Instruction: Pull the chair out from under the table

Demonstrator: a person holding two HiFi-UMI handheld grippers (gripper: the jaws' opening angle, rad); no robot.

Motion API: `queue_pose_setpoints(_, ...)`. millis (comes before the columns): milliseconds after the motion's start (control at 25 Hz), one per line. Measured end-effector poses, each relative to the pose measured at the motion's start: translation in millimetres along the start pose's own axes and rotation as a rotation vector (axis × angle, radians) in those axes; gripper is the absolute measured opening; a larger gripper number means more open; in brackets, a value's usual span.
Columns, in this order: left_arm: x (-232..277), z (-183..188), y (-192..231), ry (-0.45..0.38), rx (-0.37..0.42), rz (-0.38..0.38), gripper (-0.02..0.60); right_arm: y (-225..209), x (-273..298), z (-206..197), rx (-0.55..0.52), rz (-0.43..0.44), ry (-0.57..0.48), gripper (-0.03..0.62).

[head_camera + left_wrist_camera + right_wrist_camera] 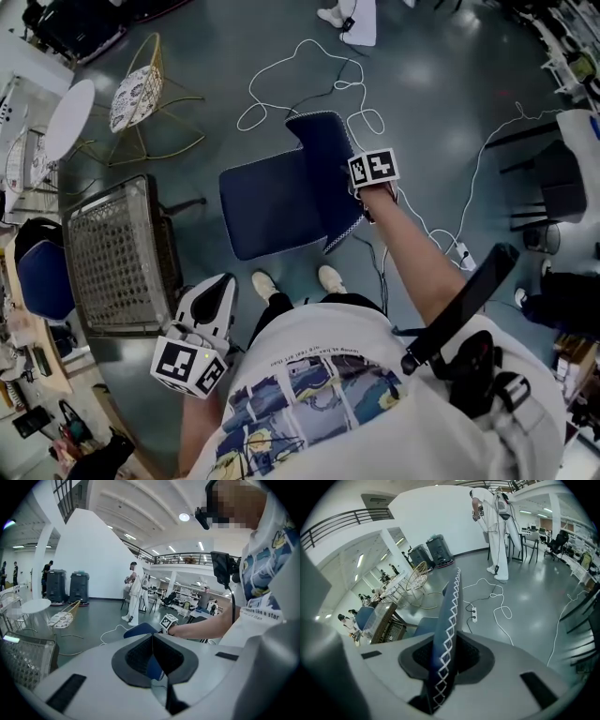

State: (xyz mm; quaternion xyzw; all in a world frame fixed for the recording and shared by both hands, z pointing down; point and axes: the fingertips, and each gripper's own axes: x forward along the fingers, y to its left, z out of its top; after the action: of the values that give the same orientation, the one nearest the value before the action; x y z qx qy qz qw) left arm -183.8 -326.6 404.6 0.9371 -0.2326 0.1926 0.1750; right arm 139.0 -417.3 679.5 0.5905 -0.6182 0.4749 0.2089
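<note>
A dark blue padded chair [272,211] stands on the open grey floor, its backrest [328,173] edged with white zigzag stitching. My right gripper [362,199] is shut on the backrest's right edge; in the right gripper view the backrest [449,620] runs up between the pads [468,656]. A grey wire-mesh table [117,253] stands left of the chair, apart from it. My left gripper [217,286] hangs low beside the table's near corner, shut and holding nothing. In the left gripper view it [152,641] points toward the chair [139,630].
A long white cable [309,56] and a power strip [459,251] lie on the floor beyond and right of the chair. A gold wire chair [141,94] and a white round table [70,117] stand far left. My feet [295,281] are just behind the seat.
</note>
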Motion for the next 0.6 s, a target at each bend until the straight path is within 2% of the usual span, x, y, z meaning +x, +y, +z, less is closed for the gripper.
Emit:
queue_pose_setpoints(400, 50, 14, -63, -0.006, 0.018, -0.016, 0.012, -101, -47, -11, 0.035, -0.035, -0.009, 0.08)
queue_pose_setpoints(600, 65, 20, -82, 0.004, 0.02, -0.014, 0.012, -137, -64, -10, 0.051, -0.046, -0.012, 0.08)
